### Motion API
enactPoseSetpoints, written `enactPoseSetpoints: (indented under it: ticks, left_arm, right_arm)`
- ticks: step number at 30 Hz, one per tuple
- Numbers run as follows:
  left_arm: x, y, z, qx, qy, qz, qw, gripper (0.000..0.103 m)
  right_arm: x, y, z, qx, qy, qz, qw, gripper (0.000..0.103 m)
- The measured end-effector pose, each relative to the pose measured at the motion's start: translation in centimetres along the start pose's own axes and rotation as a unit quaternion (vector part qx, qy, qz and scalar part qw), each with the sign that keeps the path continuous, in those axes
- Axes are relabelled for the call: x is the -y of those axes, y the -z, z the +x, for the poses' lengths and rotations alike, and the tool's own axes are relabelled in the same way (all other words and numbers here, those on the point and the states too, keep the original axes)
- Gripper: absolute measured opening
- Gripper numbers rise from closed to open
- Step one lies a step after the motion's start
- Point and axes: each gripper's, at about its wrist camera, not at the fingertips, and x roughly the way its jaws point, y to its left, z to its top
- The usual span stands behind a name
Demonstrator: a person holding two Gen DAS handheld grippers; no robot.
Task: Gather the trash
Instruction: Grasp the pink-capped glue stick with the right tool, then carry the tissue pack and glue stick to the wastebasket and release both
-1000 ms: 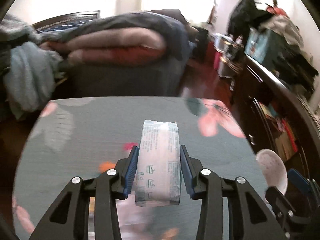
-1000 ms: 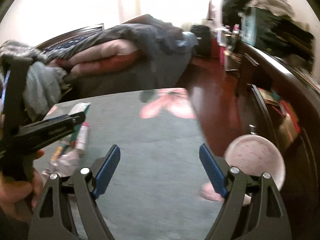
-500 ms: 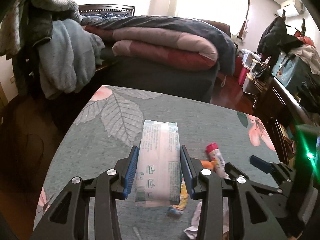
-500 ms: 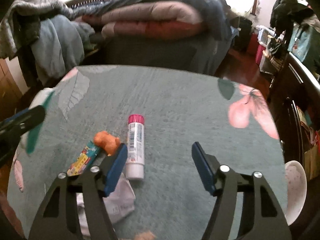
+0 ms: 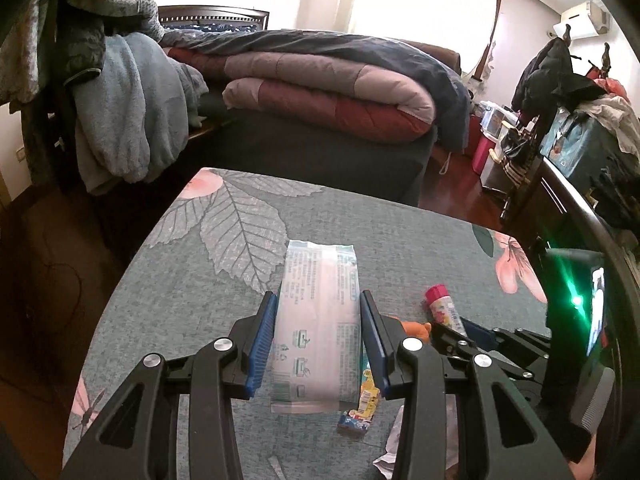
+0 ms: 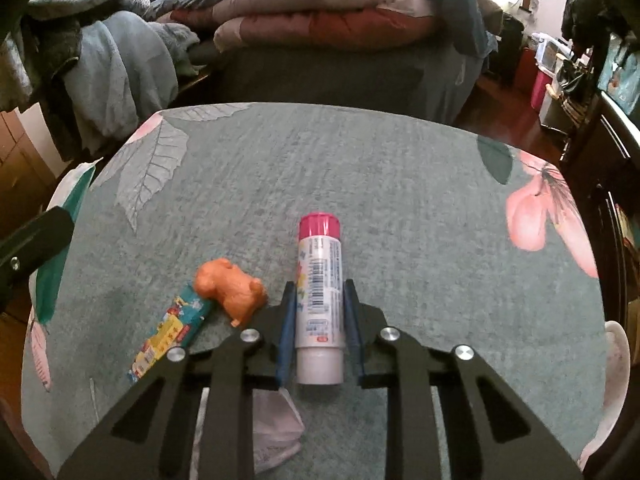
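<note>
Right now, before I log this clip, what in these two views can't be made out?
- Crumpled paper, right wrist view: mostly behind the right gripper frame.
- Glue stick label text, right wrist view: too small to read.
- Colourful wrapper, left wrist view: partly hidden by the white packet in the left gripper.
- Pink-white object, right wrist view: cut off by the right edge, unidentifiable.
- Trash bin: in neither view.

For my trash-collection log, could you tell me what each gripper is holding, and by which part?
The left gripper holds a clear wrapper by its long side edges, near end. The right gripper closes around the tube on its lower body, away from the pink cap.
</note>
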Motion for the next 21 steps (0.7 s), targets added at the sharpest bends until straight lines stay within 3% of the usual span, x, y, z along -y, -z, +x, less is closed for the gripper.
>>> enactPoseSetpoints:
  ticks: [9, 21]
  left_arm:
    - [2.9, 0.0, -1.5, 0.009, 0.011, 0.022, 0.9997, 0.042]
    - [10.5, 0.7, -3.6, 0.018, 0.058, 0.074, 0.9954, 0.042]
  right_arm:
    - [4.6, 2.3, -5.1, 0.037, 0.007, 0.043, 0.998, 0.024]
    - [11.9, 7.7, -13.5, 0.1, 0.003, 0.12, 0.988, 0.024]
